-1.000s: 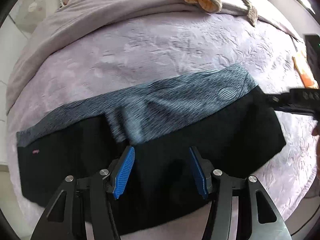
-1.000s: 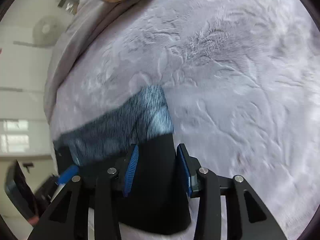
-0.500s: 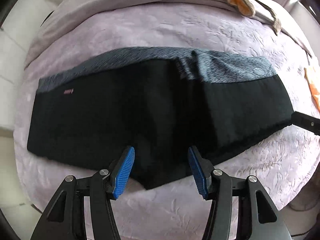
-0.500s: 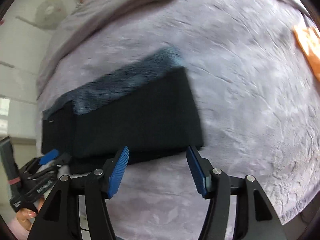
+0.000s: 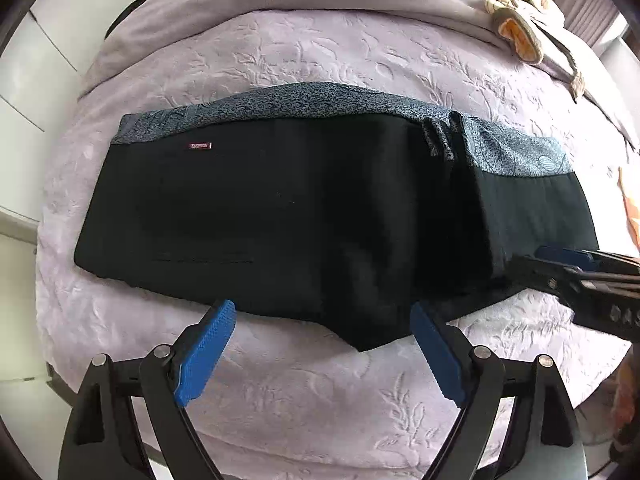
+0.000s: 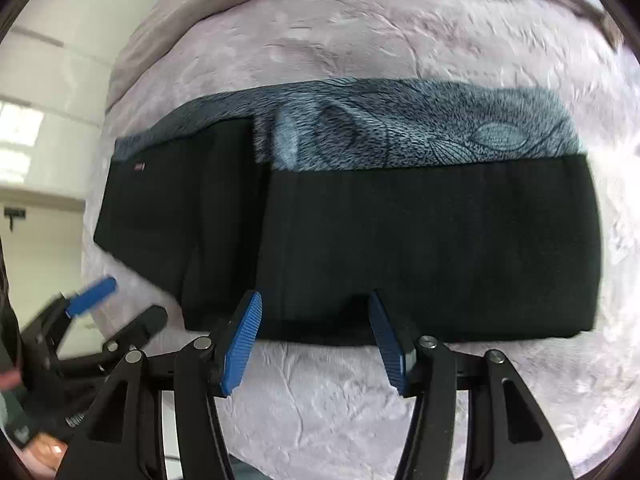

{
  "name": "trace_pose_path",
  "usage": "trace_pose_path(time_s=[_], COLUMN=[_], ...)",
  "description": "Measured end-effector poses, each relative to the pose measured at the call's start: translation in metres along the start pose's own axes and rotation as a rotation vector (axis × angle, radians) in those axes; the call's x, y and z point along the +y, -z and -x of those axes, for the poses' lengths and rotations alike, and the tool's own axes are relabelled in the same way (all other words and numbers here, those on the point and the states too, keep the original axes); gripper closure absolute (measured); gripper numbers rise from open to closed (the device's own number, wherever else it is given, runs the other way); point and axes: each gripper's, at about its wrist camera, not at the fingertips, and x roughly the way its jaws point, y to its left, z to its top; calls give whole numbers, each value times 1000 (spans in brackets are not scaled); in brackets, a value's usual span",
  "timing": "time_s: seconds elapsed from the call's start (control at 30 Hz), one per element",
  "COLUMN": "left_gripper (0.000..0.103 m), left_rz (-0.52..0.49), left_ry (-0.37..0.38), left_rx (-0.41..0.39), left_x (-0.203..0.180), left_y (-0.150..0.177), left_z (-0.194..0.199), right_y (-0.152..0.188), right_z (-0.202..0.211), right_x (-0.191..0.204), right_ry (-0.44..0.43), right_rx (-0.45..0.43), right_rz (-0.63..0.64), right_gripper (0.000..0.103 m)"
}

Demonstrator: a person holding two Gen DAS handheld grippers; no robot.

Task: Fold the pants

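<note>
- Left wrist view looks down on black pants point(image 5: 304, 216) lying flat across a lilac bedspread point(image 5: 320, 400), patterned grey-blue band point(image 5: 328, 100) along the far edge, one end already lapped over near the right.
- Left gripper point(image 5: 322, 340) hangs just off the near hem, its jaws opening wide, with nothing between the blue pads point(image 5: 208, 344) but bedspread and a dark point of cloth.
- Right gripper point(image 6: 316, 334) sits at the near edge of the folded end; its jaws are closing a little, the pads flank the hem, and I see no pinch on the cloth.
- Risk, as I judge it: closing there may catch only the top layer, so the lower one stays behind and the fold skews.
- The bedspread is plush and embossed; a low pinch could snag it along with the pants and drag it up.
- The lapped end shows a small bunch of band near the fold line point(image 5: 440, 136); another fold over it could lock in a lump.
- The two tools are close at the right end, as the left view shows the right one's arm point(image 5: 580, 276) lying on the cloth; they could knock.
- A tan garment point(image 5: 516, 8) lies on the far blanket, well apart.
- Containers: none that I can see, so nothing is held in any.
</note>
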Motion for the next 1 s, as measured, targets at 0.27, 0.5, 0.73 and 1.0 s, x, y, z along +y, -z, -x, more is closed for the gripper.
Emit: trace_pose_path(time_s=[0.27, 0.5, 0.73, 1.0], left_gripper=[13, 13, 13, 13], left_rz=[-8, 0, 58, 133], left_ry=[13, 86, 113, 132], left_rx=[33, 63, 69, 79], left_x=[4, 8, 29, 65], left_y=[2, 8, 13, 18], left_z=[-2, -2, -3, -10], right_y=[27, 46, 45, 39], right_z=[39, 51, 46, 45], right_x=[4, 16, 29, 49], right_ry=[44, 117, 142, 166], right_rx=[-20, -24, 16, 19], right_rz=[15, 38, 34, 66], right_gripper=[23, 15, 15, 14])
